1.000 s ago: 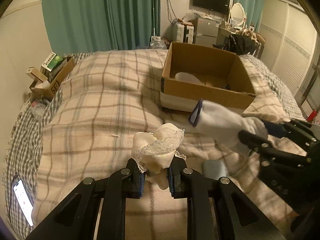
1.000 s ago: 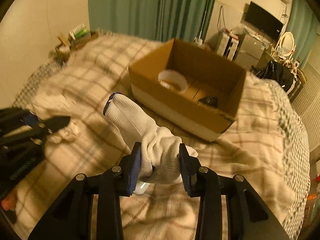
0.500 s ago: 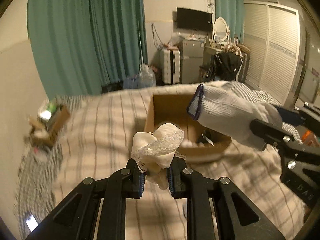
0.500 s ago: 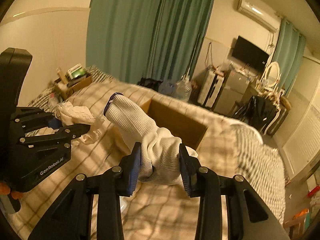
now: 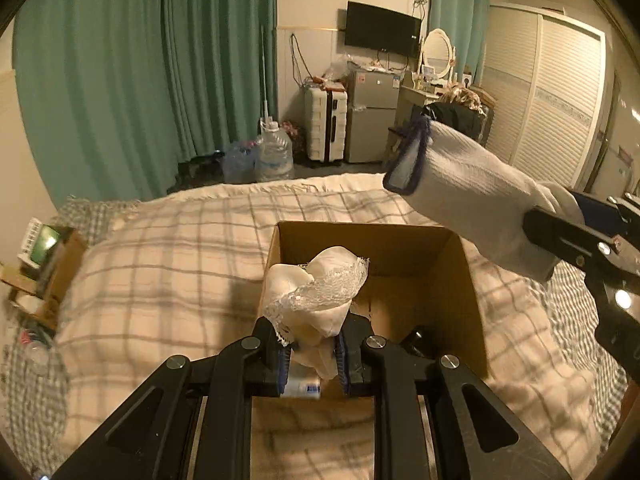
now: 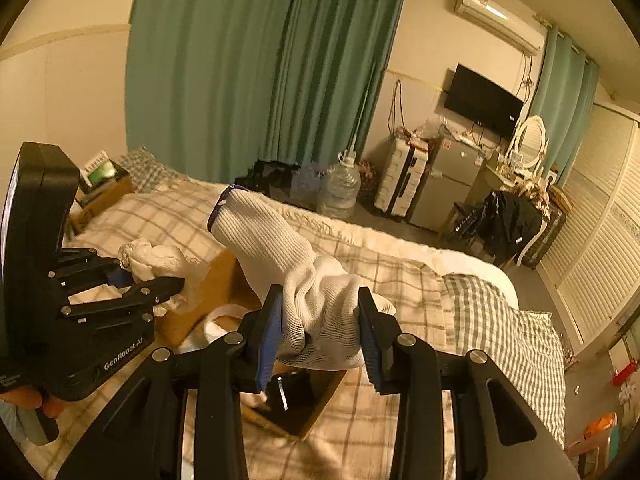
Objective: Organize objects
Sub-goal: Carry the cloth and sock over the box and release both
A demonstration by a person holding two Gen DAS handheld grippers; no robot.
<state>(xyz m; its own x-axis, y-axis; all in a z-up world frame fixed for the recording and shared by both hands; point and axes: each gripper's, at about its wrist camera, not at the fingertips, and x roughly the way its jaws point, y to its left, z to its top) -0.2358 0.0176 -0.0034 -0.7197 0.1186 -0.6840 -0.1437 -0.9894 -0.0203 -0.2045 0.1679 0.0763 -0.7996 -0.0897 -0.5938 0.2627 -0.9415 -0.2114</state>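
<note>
My left gripper (image 5: 312,356) is shut on a cream lace-trimmed cloth (image 5: 316,292) and holds it over the near edge of an open cardboard box (image 5: 472,280) on the bed. My right gripper (image 6: 320,340) is shut on a white knit glove (image 6: 288,256) with a dark blue cuff, held above the same box (image 6: 216,284). The glove also shows in the left wrist view (image 5: 468,188), to the right and above the box. The left gripper (image 6: 152,284) with its cloth (image 6: 156,256) shows at the left of the right wrist view. A dark object (image 5: 418,338) lies inside the box.
The bed has a plaid blanket (image 5: 160,272). A small box of clutter (image 5: 44,248) sits at the bed's left edge. Green curtains (image 5: 140,72), water jugs (image 5: 274,156), a suitcase, a small fridge (image 5: 370,116) and a wardrobe (image 5: 552,92) stand beyond the bed.
Both grippers have risen and moved forward over the cardboard box, each still holding its item. The box now lies right beneath them.
</note>
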